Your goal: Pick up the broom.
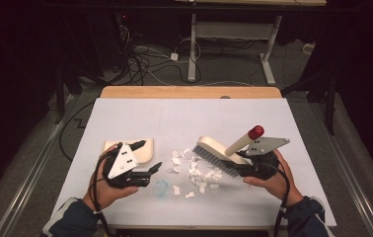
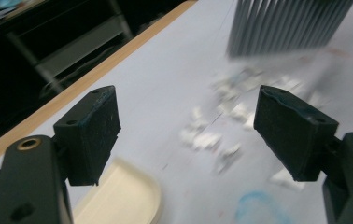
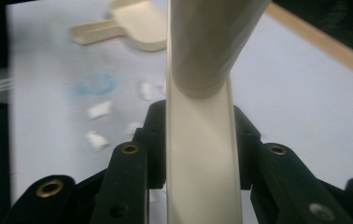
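Worktop (image 1: 125, 197) covered in a pale sheet, wooden far edge showing. Sweeping job under way: paper scraps (image 1: 194, 174) lie scattered around the middle, a little toward the near side. Brush (image 1: 219, 154) sits to the right of the scraps, bristles down and angled toward them, red-capped handle rising far-right. Right gripper (image 1: 253, 165) has its fingers clamped tight on the cream handle; the right gripper view shows the handle (image 3: 202, 154) pinched squarely between both pads. Dustpan (image 1: 142, 150) lies flat at the left, well apart from the scraps. Left gripper (image 1: 147, 170) sits just near of the pan, fingers (image 2: 90, 133) spread wide with nothing between them; the pan's rim (image 2: 132, 191) shows below the left pad. Faint blue ring (image 1: 161, 187) is drawn on the sheet, near-left of the scraps. Judgement: the pan needs taking up first, gripped by its handle, lip pressed flat to the sheet close to the left edge of the scraps. Then short, low strokes leftward, bristles kept in contact, so light scraps don't flick past the lip. Outlying near pieces want gathering inward first.
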`<state>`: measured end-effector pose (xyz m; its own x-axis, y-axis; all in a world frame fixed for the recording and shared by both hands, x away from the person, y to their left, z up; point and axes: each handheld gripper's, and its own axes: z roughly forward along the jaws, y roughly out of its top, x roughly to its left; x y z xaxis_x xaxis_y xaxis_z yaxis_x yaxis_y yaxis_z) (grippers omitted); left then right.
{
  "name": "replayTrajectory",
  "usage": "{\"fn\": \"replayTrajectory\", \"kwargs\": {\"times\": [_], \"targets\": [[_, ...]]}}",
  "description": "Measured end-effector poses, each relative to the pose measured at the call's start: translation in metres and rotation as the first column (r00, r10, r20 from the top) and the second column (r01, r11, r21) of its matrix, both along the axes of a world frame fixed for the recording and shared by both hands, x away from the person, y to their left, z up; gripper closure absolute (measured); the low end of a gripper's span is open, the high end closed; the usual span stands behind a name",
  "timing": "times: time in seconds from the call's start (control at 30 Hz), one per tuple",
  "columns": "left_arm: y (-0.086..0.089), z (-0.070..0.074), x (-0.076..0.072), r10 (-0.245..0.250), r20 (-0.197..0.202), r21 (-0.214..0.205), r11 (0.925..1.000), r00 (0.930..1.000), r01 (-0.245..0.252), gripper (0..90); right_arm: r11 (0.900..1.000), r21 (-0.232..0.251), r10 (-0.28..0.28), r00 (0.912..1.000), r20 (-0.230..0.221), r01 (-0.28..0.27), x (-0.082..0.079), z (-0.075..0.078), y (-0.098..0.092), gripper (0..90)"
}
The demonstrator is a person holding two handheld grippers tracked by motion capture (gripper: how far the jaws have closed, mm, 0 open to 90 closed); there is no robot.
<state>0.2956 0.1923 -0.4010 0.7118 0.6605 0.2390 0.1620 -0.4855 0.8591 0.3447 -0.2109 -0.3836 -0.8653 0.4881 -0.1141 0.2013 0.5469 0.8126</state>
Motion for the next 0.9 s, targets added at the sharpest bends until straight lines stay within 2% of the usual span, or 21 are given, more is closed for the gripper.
{"fn": "replayTrajectory", "kwargs": {"times": [0.03, 0.07, 0.1, 0.17, 0.2, 0.23, 0.27, 0.33, 0.37, 0.4, 0.47, 0.6, 0.63, 0.73, 0.87, 0.9], "targets": [[0.007, -0.004, -0.002, 0.028, 0.002, 0.012, 0.9995, 0.9996, -0.028, 21.1, 0.9985, -0.008, -0.055, 0.9983, 0.018, 0.055, 0.004, 0.001, -0.006, 66.7], [0.014, -0.008, -0.003, 0.06, 0.0, 0.014, 0.9981, 0.9982, -0.06, 21.1, 0.9985, -0.008, -0.055, 0.9983, 0.018, 0.055, 0.004, 0.001, -0.006, 66.7], [0.022, -0.011, -0.004, 0.074, -0.011, 0.005, 0.9973, 0.9972, -0.073, 21.2, 0.9957, -0.02, -0.09, 0.9957, 0.024, 0.09, 0.006, 0.001, -0.008, 66.7], [0.033, -0.018, -0.008, 0.113, -0.01, 0.012, 0.9936, 0.9936, -0.112, 21.1, 0.9858, -0.054, -0.156, 0.9863, 0.055, 0.159, 0.011, 0.001, -0.012, 66.7], [0.038, -0.021, -0.011, 0.119, -0.019, 0.008, 0.9929, 0.9927, -0.119, 21.2, 0.9808, -0.061, -0.182, 0.9816, 0.06, 0.185, 0.013, 0.001, -0.014, 66.8], [0.043, -0.025, -0.012, 0.124, -0.012, 0.007, 0.9923, 0.9922, -0.124, 21.1, 0.9763, -0.063, -0.203, 0.977, 0.065, 0.207, 0.016, 0.0, -0.015, 66.8], [0.047, -0.028, -0.014, 0.14, -0.018, 0.01, 0.9902, 0.99, -0.14, 21.2, 0.967, -0.069, -0.241, 0.9682, 0.067, 0.245, 0.022, -0.001, -0.018, 66.8], [0.055, -0.037, -0.019, 0.152, -0.071, -0.005, 0.9883, 0.9859, -0.152, 21.2, 0.9641, -0.076, -0.249, 0.9655, 0.077, 0.255, 0.026, -0.002, -0.018, 66.8], [0.057, -0.041, -0.02, 0.164, -0.087, 0.004, 0.9864, 0.9826, -0.164, 21.1, 0.9559, -0.081, -0.275, 0.9571, 0.092, 0.282, 0.033, -0.004, -0.018, 66.8], [0.058, -0.044, -0.02, 0.17, -0.099, 0.015, 0.9855, 0.9804, -0.169, 21.1, 0.9559, -0.081, -0.275, 0.9571, 0.092, 0.282, 0.033, -0.004, -0.018, 66.8], [0.06, -0.046, -0.021, 0.184, -0.104, 0.019, 0.983, 0.9775, -0.183, 20.8, 0.9505, -0.079, -0.294, 0.9518, 0.089, 0.3, 0.04, -0.005, -0.017, 66.8], [0.061, -0.046, -0.02, 0.187, -0.102, 0.023, 0.9824, 0.9771, -0.185, 20.5, 0.9335, -0.13, -0.316, 0.9379, 0.144, 0.334, 0.052, -0.012, -0.007, 66.8], [0.061, -0.047, -0.02, 0.186, -0.105, 0.025, 0.9825, 0.9768, -0.185, 20.5, 0.9307, -0.132, -0.323, 0.9357, 0.142, 0.341, 0.054, -0.014, -0.004, 66.8], [0.061, -0.049, -0.02, 0.184, -0.114, 0.04, 0.9827, 0.9762, -0.181, 20.6, 0.9266, -0.158, -0.32, 0.9362, 0.146, 0.341, 0.06, -0.022, 0.008, 66.8], [0.06, -0.05, -0.02, 0.178, -0.121, 0.035, 0.9839, 0.9766, -0.175, 20.6, 0.9155, -0.211, -0.312, 0.9357, 0.164, 0.343, 0.066, -0.033, 0.028, 66.8], [0.06, -0.05, -0.019, 0.177, -0.121, 0.036, 0.9841, 0.9767, -0.174, 20.6, 0.9157, -0.218, -0.306, 0.9372, 0.168, 0.338, 0.066, -0.036, 0.032, 66.9]]}}
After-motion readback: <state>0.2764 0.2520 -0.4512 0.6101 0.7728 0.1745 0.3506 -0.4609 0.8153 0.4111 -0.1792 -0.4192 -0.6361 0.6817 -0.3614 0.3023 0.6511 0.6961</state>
